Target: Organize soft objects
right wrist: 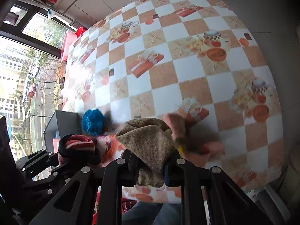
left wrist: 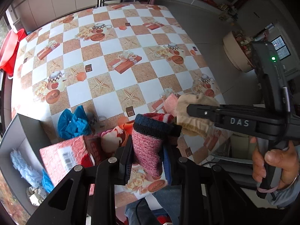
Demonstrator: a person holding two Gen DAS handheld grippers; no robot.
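My left gripper [left wrist: 148,150] is shut on a pink-red knitted sock [left wrist: 148,144] with a dark navy cuff, held above the table's near edge. The same sock [right wrist: 76,144] shows at the left of the right wrist view. My right gripper [right wrist: 150,159] is shut on a beige knitted sock [right wrist: 148,138], lifted off the checkered tablecloth [right wrist: 187,67]. From the left wrist view, that gripper [left wrist: 191,112] and its beige sock [left wrist: 195,125] hang just right of the red sock. A pink sock [left wrist: 170,103] lies on the table behind them.
A grey box [left wrist: 28,127] at the near left holds a fluffy light-blue piece [left wrist: 24,166] and a dotted cloth. Beside it are a red carton [left wrist: 63,155], a blue bundle [left wrist: 73,121] and a doll [left wrist: 114,138]. A red basin [left wrist: 9,52] is at far left.
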